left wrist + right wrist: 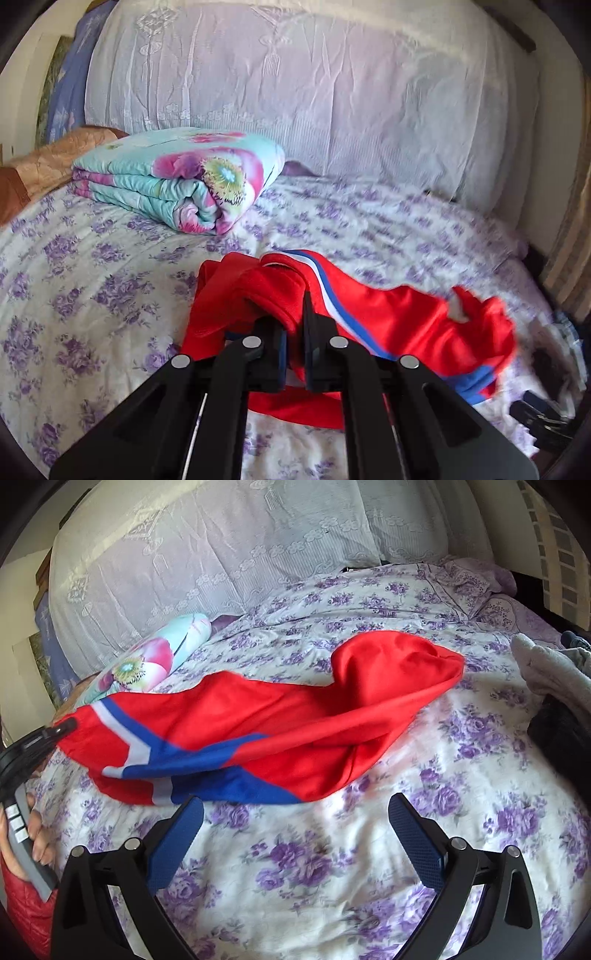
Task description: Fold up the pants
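Red pants (pixel 399 317) with a blue and white side stripe lie across the floral bed sheet (pixel 92 288). My left gripper (pixel 293 325) is shut on a bunched end of the pants and holds it a little above the bed. In the right wrist view the pants (pixel 280 723) stretch from the left gripper (pixel 59 729) at the far left to a rounded end at the right. My right gripper (pixel 295 830) is open and empty, just in front of the pants' blue edge, above the sheet (pixel 314 867).
A folded floral quilt (pixel 184 181) lies at the back left, also in the right wrist view (pixel 155 657). A lace-covered headboard (pixel 295 92) runs along the back. Grey and dark clothes (pixel 554 679) lie at the bed's right edge.
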Demonstrator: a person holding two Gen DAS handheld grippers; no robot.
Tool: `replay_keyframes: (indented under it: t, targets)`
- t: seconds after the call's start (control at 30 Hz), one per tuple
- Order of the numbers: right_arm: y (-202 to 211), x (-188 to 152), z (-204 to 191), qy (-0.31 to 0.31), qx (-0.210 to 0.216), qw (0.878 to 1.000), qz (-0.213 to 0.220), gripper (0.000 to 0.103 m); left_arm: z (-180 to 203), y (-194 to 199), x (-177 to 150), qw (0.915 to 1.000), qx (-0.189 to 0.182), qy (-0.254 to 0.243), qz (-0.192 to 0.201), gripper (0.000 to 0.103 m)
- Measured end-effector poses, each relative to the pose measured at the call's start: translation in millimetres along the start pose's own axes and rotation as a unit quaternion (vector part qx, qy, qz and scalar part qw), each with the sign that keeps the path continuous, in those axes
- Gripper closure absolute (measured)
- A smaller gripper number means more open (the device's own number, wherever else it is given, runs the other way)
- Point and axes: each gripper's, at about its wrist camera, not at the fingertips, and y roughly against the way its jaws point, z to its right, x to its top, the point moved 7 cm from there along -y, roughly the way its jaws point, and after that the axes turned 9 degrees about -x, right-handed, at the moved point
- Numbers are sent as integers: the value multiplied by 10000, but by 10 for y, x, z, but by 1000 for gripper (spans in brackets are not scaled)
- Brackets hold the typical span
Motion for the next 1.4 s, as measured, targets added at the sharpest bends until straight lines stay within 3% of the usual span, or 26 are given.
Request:
replay_keyframes:
  t: [0.17,0.27,0.53,0.73,0.8,0.83,0.93,1.03,1.2,1.3,1.4]
  targets:
    - [84,166,52,-420,459,9980,92,3,-152,397,29,9991,-277,174,287,98]
    - [24,218,105,-690,634,9956,-51,3,-230,510,-125,9990,-335,180,218,97]
    - [-256,267,533,-1629,330,9850,-457,5,-404,656,-518,9993,-307,234,-4,97]
    - [-712,211,838,-2449,748,9598,-1150,30,-508,578,-563,9980,-362,509,-130,97]
    - [-844,229,836,-2427,729,9602,-1175,40,-523,566,-567,9979,-351,532,-141,97]
    - [-883,238,806,-2347,701,9624,-1172,49,-531,553,-570,9979,-327,531,-159,97]
    - [-967,243,755,-2262,861,9627,-1209,90,-549,504,-594,9979,-241,554,-249,97]
    - [-778,214,791,-2354,1066,9613,-960,94,-572,506,-596,9973,-263,616,-308,97]
    - [-107,227,746,-1586,984,9816,-397,95,-439,638,-473,9980,-311,358,-423,97]
    - [227,400,791,-1393,1090,9842,-102,95,-316,664,-244,9969,-527,288,-499,97]
    - [384,848,777,-1183,1157,9860,226,95,-189,561,191,9969,-647,122,-431,97]
